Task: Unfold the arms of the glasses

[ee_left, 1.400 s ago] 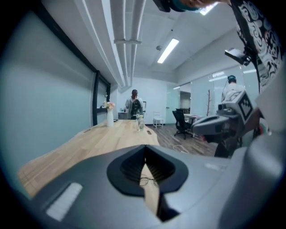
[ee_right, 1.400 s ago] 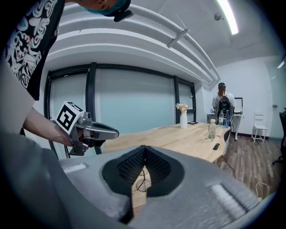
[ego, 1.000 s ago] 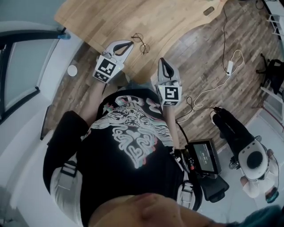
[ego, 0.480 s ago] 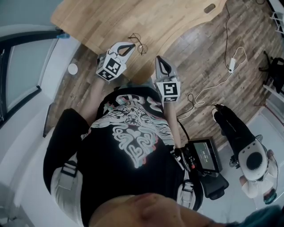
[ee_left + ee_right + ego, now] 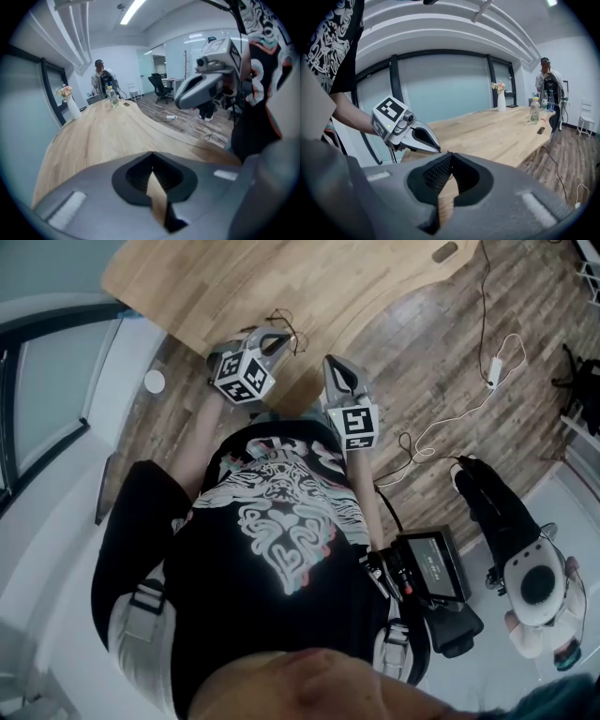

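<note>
only the head view shows the glasses (image 5: 294, 337): upper centre of the frame, on the wooden table (image 5: 281, 277) close to its near edge, right at the tip of the left gripper (image 5: 278, 337). the right gripper (image 5: 332, 365) sits just beside, over that edge. each gripper view shows its jaws pressed together, empty. bare tabletop runs far beyond. a vase (image 5: 500, 99) holds flowers; a bottle (image 5: 535, 110) stands near.

Glasses (image 5: 292, 334) lie on the table (image 5: 309, 277) near its front edge. The left gripper (image 5: 277, 337) reaches over that edge beside them, and the right gripper (image 5: 331, 364) is at the edge, further right.
</note>
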